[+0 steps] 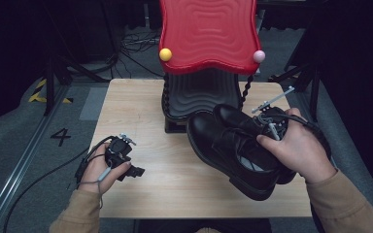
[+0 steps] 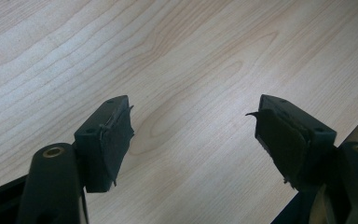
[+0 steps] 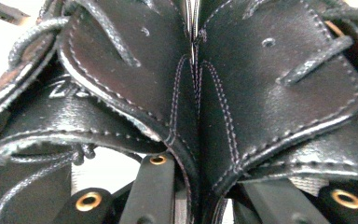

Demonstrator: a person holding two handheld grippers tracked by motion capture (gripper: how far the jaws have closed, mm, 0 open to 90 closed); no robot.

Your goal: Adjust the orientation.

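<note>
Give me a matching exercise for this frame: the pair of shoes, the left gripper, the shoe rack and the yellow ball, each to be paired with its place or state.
Things:
1. pair of black leather shoes
2. left gripper
3. red-topped shoe rack
4. yellow ball

Places or states:
A. jaws open over bare wood
B. at the rack top's left corner
C. pinched together by the right gripper
D. stands at the wooden table's far edge

Pairs: 1-C, 2-A, 3-D, 4-B

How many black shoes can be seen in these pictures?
2. Both hang side by side in the right hand-held gripper: the near shoe over the table, the far shoe behind it. The jaws pinch their inner sides together.
</note>
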